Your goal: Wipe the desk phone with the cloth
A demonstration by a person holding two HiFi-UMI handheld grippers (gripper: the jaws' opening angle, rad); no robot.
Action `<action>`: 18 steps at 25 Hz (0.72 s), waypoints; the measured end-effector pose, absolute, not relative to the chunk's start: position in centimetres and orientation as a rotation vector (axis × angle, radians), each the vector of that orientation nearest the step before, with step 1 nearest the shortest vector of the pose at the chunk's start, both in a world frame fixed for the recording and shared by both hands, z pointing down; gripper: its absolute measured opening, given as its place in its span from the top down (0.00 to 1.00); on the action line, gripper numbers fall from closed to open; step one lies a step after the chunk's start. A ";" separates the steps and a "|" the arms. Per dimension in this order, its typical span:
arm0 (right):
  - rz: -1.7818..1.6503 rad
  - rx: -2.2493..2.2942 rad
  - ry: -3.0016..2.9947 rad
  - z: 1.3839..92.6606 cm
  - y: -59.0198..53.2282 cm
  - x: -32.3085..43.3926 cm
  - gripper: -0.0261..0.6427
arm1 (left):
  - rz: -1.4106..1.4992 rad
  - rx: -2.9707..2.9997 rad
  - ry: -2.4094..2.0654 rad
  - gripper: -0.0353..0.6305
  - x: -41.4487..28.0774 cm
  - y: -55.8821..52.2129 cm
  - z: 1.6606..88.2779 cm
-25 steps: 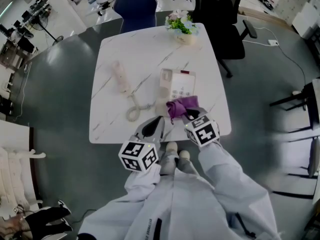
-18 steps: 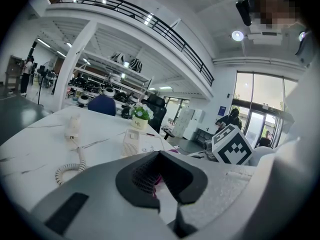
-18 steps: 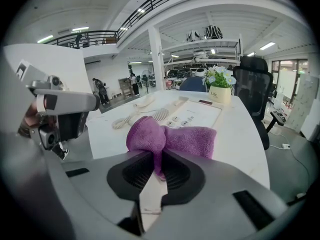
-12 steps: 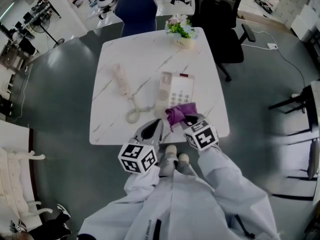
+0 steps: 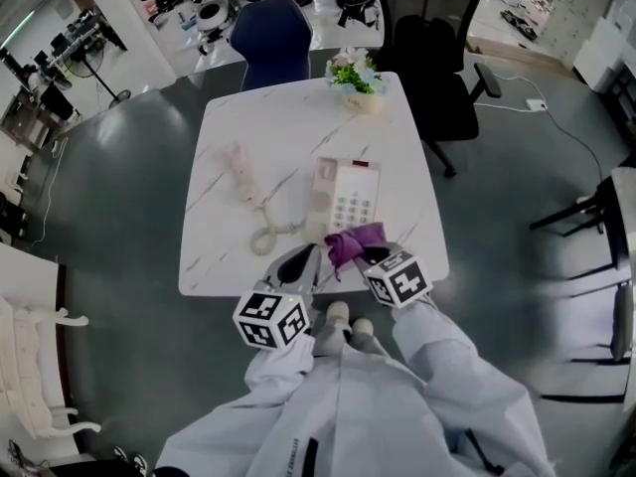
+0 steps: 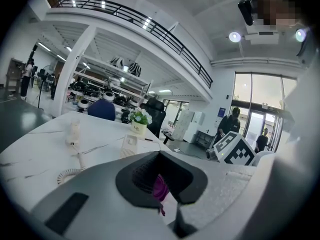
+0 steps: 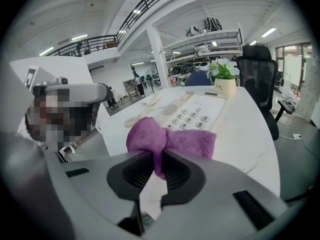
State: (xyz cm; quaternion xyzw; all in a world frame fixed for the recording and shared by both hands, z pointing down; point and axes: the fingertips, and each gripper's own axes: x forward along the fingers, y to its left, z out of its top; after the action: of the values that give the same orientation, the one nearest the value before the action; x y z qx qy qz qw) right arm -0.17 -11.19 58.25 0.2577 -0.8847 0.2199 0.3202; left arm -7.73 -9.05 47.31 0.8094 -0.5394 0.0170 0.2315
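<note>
The purple cloth [image 7: 172, 138], bunched and fuzzy, is pinched in the right tool [image 7: 159, 168] at the desk's [image 5: 288, 137] near edge, just near of the desk phone [image 5: 346, 195] — the left tool [image 6: 162, 191] is clenched, empty.

I stand at a white marble table [image 5: 288, 117]. A pot of flowers [image 5: 356, 71] sits at its far edge. Beyond it I see a blue chair [image 5: 270, 23] and a black office chair [image 5: 434, 48]. A white plug [image 5: 538, 104] lies on the grey floor [image 5: 129, 167].
</note>
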 end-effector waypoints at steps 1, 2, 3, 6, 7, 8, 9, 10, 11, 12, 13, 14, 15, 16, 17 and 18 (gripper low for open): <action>0.582 0.676 -2.328 58.1 -11.2 -0.1 0.91 | 0.043 2.230 -1.487 0.95 -7.8 -9.1 47.0; 0.585 0.673 -2.330 57.8 -11.1 -0.1 0.91 | 0.041 2.233 -1.491 0.95 -7.8 -9.1 46.8; 0.587 0.668 -2.331 57.6 -10.9 0.0 0.91 | 0.039 2.235 -1.495 0.95 -7.9 -9.0 46.6; 0.586 0.655 -2.337 57.3 -10.4 0.0 0.91 | 0.035 2.245 -1.501 0.95 -8.0 -8.8 46.1; 0.588 0.657 -2.342 57.0 -10.4 0.1 0.91 | 0.033 2.249 -1.502 0.95 -8.0 -8.8 45.9; 0.587 0.663 -2.349 56.7 -10.5 0.2 0.91 | 0.031 2.253 -1.504 0.95 -8.1 -8.8 45.7; 0.580 0.670 -2.356 56.3 -10.7 0.2 0.91 | 0.028 2.255 -1.507 0.95 -8.2 -8.8 45.6; 0.568 0.677 -2.363 55.8 -11.1 0.2 0.91 | 0.025 2.256 -1.511 0.95 -8.3 -8.8 45.5; 0.554 0.683 -2.368 55.3 -11.4 0.3 0.91 | 0.022 2.256 -1.515 0.95 -8.5 -8.9 45.4; 0.542 0.690 -2.370 55.0 -11.8 0.3 0.91 | 0.018 2.256 -1.518 0.95 -8.7 -9.0 45.4; 0.531 0.698 -2.372 54.7 -12.2 0.3 0.91 | 0.016 2.256 -1.519 0.95 -8.9 -9.2 45.4; 0.519 0.708 -2.374 54.4 -12.5 0.3 0.91 | 0.016 2.257 -1.518 0.95 -9.1 -9.3 45.4; 0.505 0.720 -2.375 54.0 -12.9 0.3 0.91 | 0.016 2.260 -1.515 0.95 -9.3 -9.4 45.4; 0.488 0.732 -2.375 53.6 -13.3 0.4 0.91 | 0.016 2.264 -1.511 0.95 -9.5 -9.6 45.3; 0.470 0.745 -2.373 53.2 -13.8 0.4 0.91 | 0.016 2.269 -1.505 0.95 -9.7 -9.8 45.2; 0.454 0.756 -2.371 52.8 -14.3 0.5 0.91 | 0.015 2.273 -1.500 0.95 -9.9 -10.0 45.0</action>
State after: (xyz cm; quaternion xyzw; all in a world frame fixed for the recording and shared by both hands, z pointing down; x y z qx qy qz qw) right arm 0.45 -14.35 52.81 0.2849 -0.8937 0.1712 0.3013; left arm -9.91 -10.04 45.03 0.8164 -0.5388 0.0056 0.2078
